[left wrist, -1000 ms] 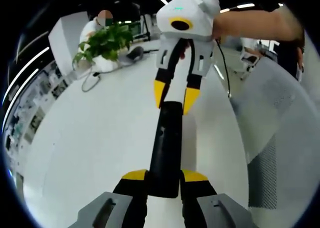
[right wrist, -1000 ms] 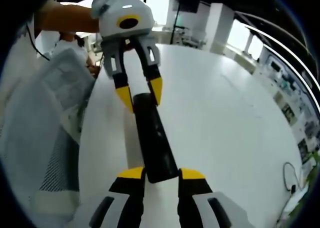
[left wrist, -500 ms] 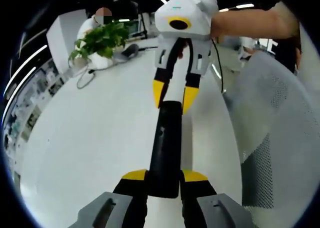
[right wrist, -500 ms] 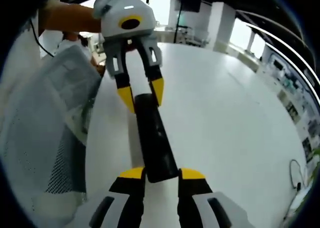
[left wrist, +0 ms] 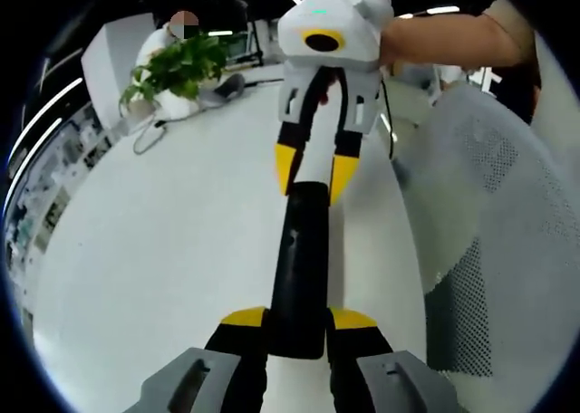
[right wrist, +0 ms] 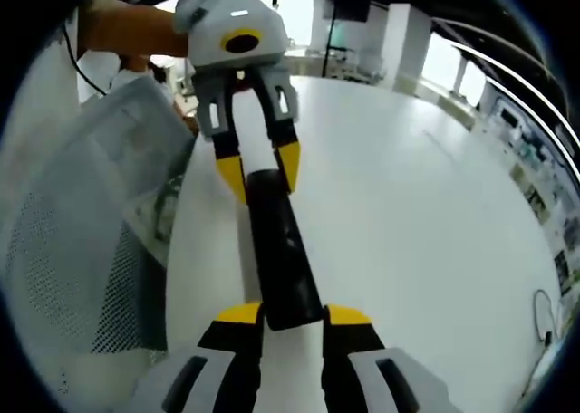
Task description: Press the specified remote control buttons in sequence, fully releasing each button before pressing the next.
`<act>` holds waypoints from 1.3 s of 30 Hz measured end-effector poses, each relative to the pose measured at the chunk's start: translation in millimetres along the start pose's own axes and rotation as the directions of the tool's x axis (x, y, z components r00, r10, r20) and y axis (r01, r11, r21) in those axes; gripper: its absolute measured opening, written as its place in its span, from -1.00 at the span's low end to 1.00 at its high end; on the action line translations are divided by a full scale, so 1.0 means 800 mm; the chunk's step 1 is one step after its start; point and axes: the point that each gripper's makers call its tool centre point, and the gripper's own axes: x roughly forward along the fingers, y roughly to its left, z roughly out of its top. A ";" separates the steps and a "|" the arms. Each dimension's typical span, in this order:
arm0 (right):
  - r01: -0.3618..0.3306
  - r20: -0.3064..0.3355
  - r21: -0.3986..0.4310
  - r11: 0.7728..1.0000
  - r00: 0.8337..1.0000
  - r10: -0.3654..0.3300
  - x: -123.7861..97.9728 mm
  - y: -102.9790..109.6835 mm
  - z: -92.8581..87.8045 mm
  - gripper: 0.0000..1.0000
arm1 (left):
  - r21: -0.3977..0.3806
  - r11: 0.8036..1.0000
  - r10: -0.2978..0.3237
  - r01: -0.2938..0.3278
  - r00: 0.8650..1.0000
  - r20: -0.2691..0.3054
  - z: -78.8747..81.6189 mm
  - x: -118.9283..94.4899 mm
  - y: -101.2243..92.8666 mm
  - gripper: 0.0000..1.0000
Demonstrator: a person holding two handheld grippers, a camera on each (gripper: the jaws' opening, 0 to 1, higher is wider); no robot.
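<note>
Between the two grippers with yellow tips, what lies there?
The long black remote control spans the whole stretch: the left gripper is shut on one end, the right gripper on the other. Both gripper views show this, above the round white table.

remote [left wrist: 299,268] between both tools, above table [left wrist: 163,250] | plant [left wrist: 177,69] beyond

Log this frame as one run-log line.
left gripper: shut on remote | right gripper: shut on remote | remote: black, held at both ends above white table | no button pressed
</note>
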 end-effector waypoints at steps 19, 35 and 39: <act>-0.016 -0.008 -0.002 1.000 1.000 0.016 0.011 0.018 0.000 -0.57 | 0.003 1.000 -0.018 0.018 1.000 -0.018 -0.015 0.000 -0.015 -0.54; -0.028 -0.024 0.015 1.000 0.999 0.028 0.023 0.023 -0.003 -0.57 | 0.005 0.999 -0.034 0.034 0.999 -0.038 -0.026 0.004 -0.018 -0.54; -0.033 -0.033 0.019 0.999 0.999 0.033 0.026 0.024 -0.006 -0.57 | 0.007 0.999 -0.036 0.036 0.999 -0.036 -0.027 0.004 -0.018 -0.53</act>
